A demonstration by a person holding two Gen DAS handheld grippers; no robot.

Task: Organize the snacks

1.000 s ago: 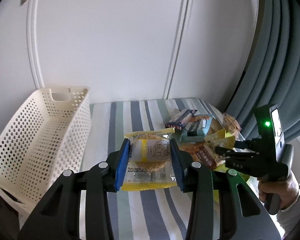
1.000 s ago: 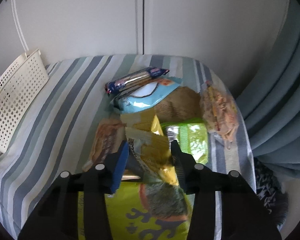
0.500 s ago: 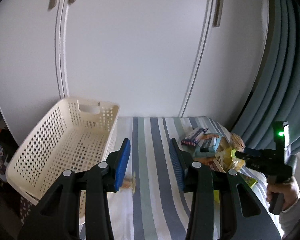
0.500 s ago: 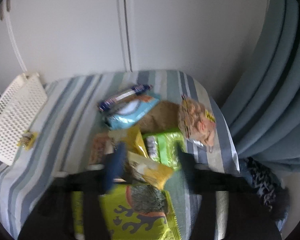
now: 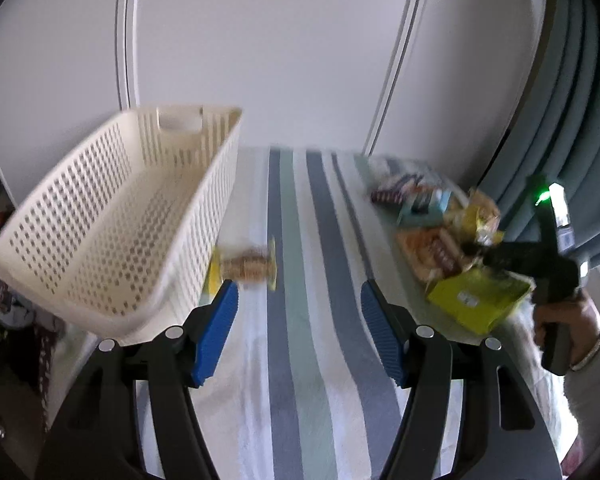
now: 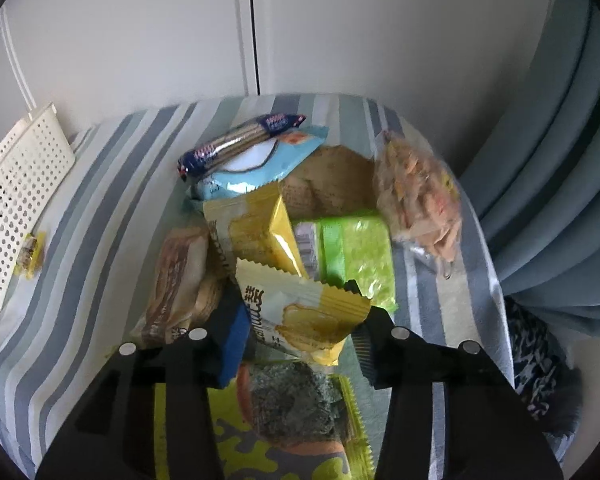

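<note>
A round cracker in a clear-and-yellow packet point(image 5: 246, 266) lies on the striped cloth against the outer wall of the cream perforated basket point(image 5: 120, 208); it also shows as the cracker packet point(image 6: 30, 256) beside the basket point(image 6: 16, 208). My left gripper point(image 5: 298, 298) hangs open and empty just short of it. My right gripper point(image 6: 296, 304) is over the snack pile, shut on a yellow-and-white packet point(image 6: 300, 316) that spans the gap between its fingers and overlaps the right one. In the left wrist view the right gripper point(image 5: 476, 248) is blurred, held by a hand point(image 5: 560, 320).
The pile holds a dark blue biscuit roll point(image 6: 240, 140), a light blue packet point(image 6: 260, 164), a green packet point(image 6: 356, 252), a clear bag of orange snacks point(image 6: 420, 196), a brown pastry packet point(image 6: 180, 276) and a large yellow-green packet point(image 6: 292, 420). Grey-blue curtain point(image 6: 560, 160) hangs right; white cabinet doors stand behind.
My left gripper swung toward the basket, opened and let go of the cracker packet, which now lies on the cloth beside the basket. The yellow-and-white packet looms larger between my right fingers.
</note>
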